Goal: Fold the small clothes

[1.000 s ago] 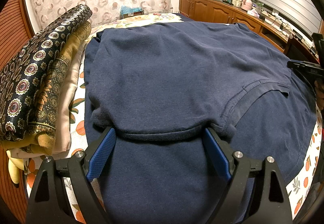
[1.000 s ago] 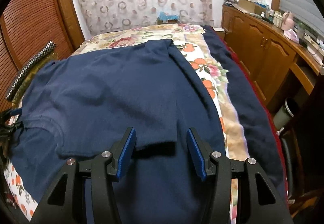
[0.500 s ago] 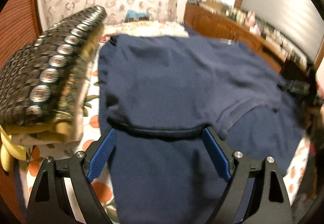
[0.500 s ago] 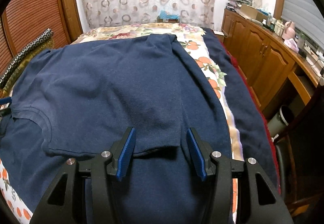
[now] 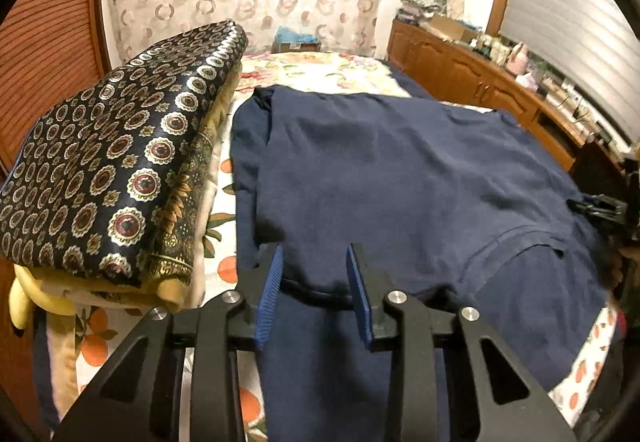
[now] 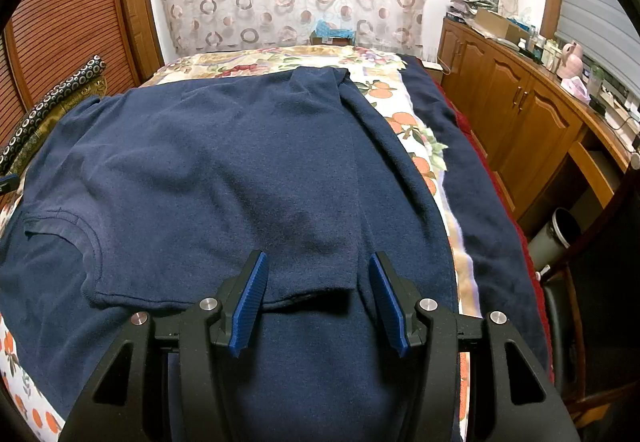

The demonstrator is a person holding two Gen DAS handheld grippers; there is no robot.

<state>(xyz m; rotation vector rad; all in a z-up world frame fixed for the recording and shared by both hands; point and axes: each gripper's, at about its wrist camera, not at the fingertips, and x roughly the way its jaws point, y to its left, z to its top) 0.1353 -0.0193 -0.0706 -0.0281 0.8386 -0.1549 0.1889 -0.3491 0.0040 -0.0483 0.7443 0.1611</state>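
Note:
A navy blue shirt [image 5: 400, 178] lies spread on the floral bed, folded over itself, and also fills the right wrist view [image 6: 224, 178]. My left gripper [image 5: 316, 270] is open, its jaws partly closed in, with the shirt's folded hem edge [image 5: 320, 292] between the blue pads. My right gripper [image 6: 316, 282] is open over the folded sleeve's hem [image 6: 312, 292] at the shirt's other side. The right gripper shows at the far right of the left wrist view [image 5: 600, 208]. Neither gripper pinches cloth.
A stack of folded patterned cloths [image 5: 112, 178] sits at the bed's left side, also in the right wrist view [image 6: 48, 102]. A wooden cabinet [image 6: 520, 114] runs along the right wall. A dark blanket [image 6: 480, 178] covers the bed's right edge, and a bin [image 6: 556, 238] stands on the floor.
My left gripper's jaws have narrowed from wide open and it has shifted left along the hem toward the cloth stack. My right gripper has kept its opening and drawn slightly back.

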